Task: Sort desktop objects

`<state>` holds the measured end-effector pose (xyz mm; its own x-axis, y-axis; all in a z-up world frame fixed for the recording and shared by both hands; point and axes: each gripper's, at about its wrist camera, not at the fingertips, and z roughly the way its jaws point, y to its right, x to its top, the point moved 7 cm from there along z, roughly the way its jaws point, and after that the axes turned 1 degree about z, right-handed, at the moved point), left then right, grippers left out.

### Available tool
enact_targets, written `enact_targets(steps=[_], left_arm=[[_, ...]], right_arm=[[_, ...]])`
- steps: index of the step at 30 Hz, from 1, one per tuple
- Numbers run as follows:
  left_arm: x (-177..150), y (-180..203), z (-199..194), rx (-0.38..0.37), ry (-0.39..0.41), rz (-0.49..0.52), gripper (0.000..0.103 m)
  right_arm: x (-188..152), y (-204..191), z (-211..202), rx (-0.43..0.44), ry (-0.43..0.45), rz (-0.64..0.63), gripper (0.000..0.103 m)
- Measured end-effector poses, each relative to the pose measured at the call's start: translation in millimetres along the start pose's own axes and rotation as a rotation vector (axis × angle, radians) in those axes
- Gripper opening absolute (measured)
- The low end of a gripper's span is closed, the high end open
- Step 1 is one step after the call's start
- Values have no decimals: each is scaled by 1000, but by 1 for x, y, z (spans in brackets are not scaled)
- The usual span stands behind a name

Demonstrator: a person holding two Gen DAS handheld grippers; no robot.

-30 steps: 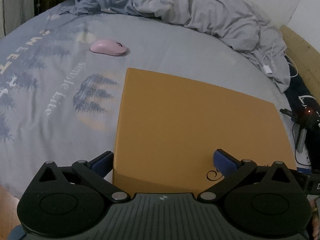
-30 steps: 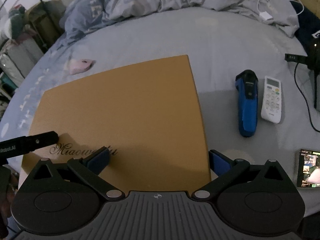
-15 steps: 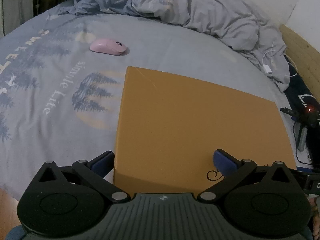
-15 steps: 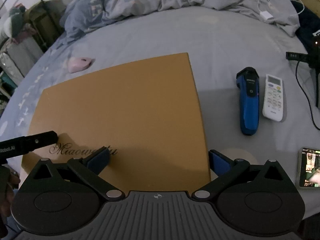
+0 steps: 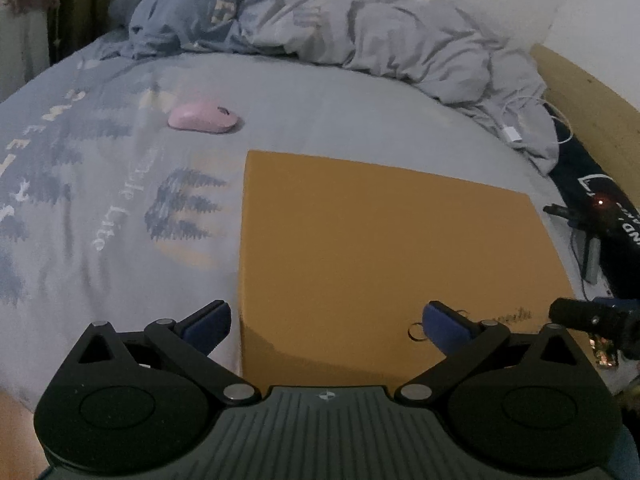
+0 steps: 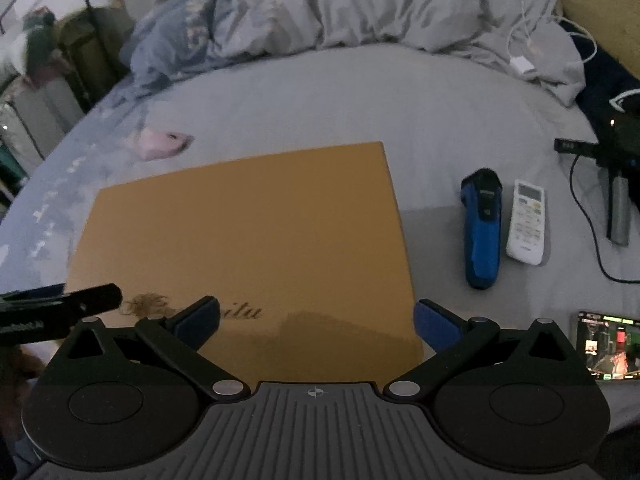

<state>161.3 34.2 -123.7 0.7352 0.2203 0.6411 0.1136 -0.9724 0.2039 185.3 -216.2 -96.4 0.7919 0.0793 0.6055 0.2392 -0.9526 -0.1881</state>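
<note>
Black claws (image 5: 327, 322) (image 6: 316, 320) w/ blue pads (image 5: 446, 324), silver pivot screws, ribbed grey bodies.

Changes logged since one second ago:

- Right wrist view: blue shaver (image 6: 482, 228) and white remote (image 6: 527, 222) sit lower and slightly further left in frame. Phone (image 6: 607, 345) shows more of its screen at the right edge.
- Right wrist view: pink mouse (image 6: 162, 142) sits lower in frame and is smeared, apparently by camera motion.
- Left wrist view: pink mouse (image 5: 204, 117) and far edge of orange box (image 5: 384, 240) sit lower in frame, more duvet (image 5: 360, 28) showing above.
</note>
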Motion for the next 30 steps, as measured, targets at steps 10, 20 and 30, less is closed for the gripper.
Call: enact_targets(steps=[10,20,30], left_arm=[[9,16,-48,-26,106,44,103],[-13,41,-95,-52,198,165,103],[-41,50,-127,-72,240,220,103]], right_arm=[[-5,-11,-54,-8,114,-50,103],[-17,-10,-105,-41,221,-81,103],[-60,-10,-120,-55,234,-68,103]])
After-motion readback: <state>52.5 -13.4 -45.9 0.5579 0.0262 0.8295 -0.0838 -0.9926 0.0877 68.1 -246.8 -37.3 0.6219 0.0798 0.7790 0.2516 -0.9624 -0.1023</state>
